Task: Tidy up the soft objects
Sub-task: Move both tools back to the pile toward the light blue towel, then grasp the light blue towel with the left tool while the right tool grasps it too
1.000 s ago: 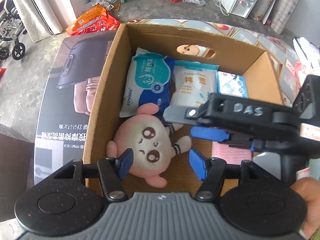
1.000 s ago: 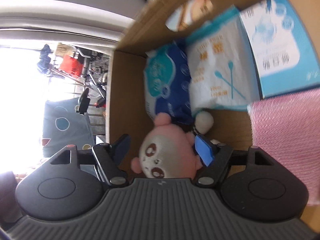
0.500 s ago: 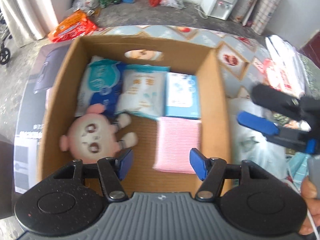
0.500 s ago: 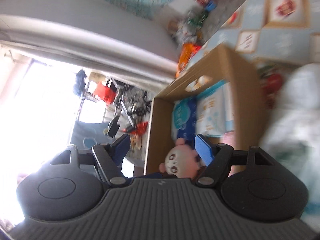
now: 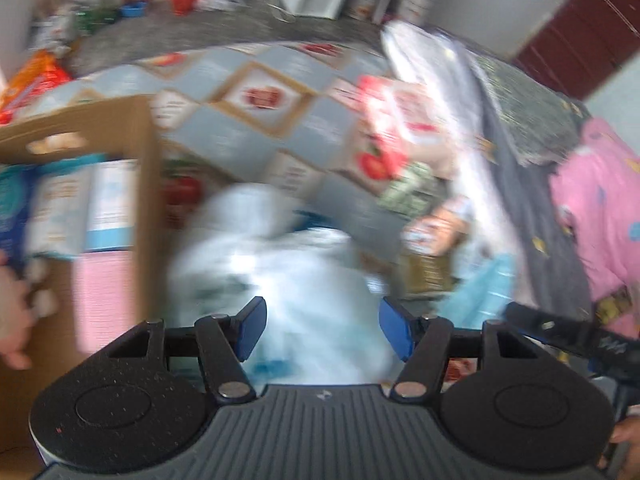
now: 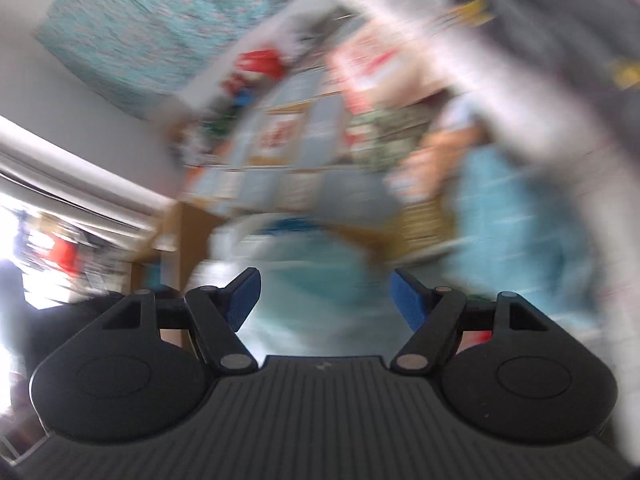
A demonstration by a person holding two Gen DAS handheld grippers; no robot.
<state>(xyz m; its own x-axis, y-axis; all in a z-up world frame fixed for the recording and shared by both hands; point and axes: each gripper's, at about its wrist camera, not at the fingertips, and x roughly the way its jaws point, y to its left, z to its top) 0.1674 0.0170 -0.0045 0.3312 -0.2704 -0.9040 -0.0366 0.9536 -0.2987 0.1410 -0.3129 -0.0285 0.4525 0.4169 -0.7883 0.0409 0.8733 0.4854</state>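
Cardboard box [image 5: 140, 152] is sitting at the left of the left wrist view, its near wall running away from the camera. Inside it, packets are lying flat against the far wall, and a pink cloth [image 5: 104, 296] is lying nearer. Just right of the box, a white plastic-wrapped bundle [image 5: 288, 272] is resting on the patterned cover [image 5: 248, 120]; blur is hiding its long axis. Left gripper [image 5: 322, 332] is hovering over it, blue pads wide apart, gripping nothing. Right gripper [image 6: 324, 298] is standing wide too, empty. Beyond the bundle, blurred packages and folded fabric are crowding the cover.
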